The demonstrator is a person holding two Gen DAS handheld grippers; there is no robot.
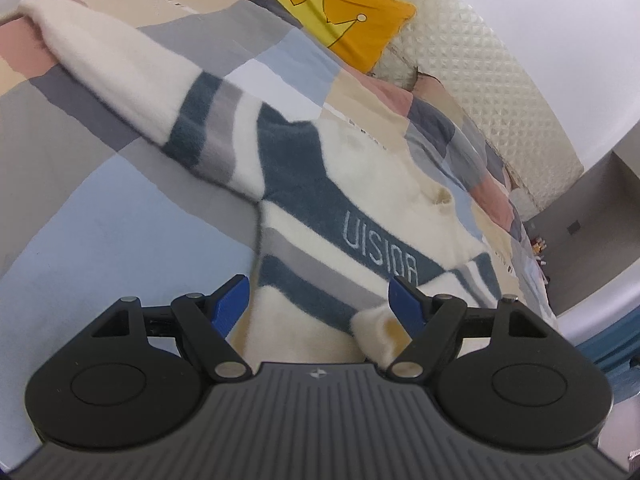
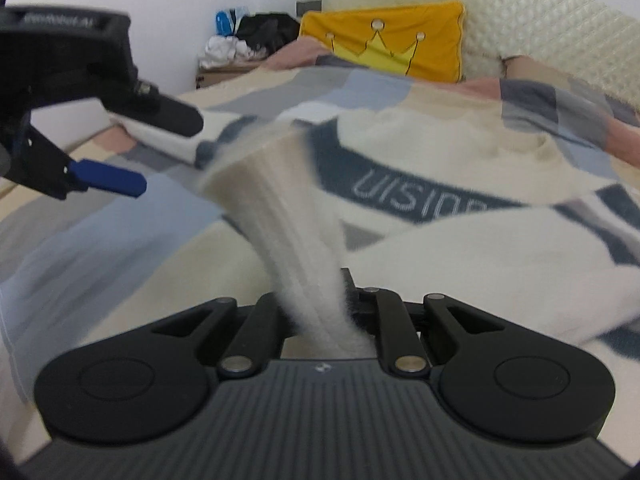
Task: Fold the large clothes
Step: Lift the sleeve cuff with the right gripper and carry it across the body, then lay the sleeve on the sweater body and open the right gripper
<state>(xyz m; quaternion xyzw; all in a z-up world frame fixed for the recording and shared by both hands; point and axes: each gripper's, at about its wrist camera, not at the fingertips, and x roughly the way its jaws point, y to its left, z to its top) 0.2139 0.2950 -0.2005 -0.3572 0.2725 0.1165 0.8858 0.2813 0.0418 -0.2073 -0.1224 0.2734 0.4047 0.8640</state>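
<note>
The cream and blue-striped sweater (image 1: 360,216) lies spread on the patchwork bedspread (image 1: 100,208). The right gripper (image 2: 320,312) has its jaws clamped on a cream fold pulled taut. The left gripper (image 1: 320,304) hovers above the hem, jaws wide apart and empty.

Sweater (image 2: 304,240) cuff blurred, hides right tongs' (image 2: 320,320) tips.
</note>
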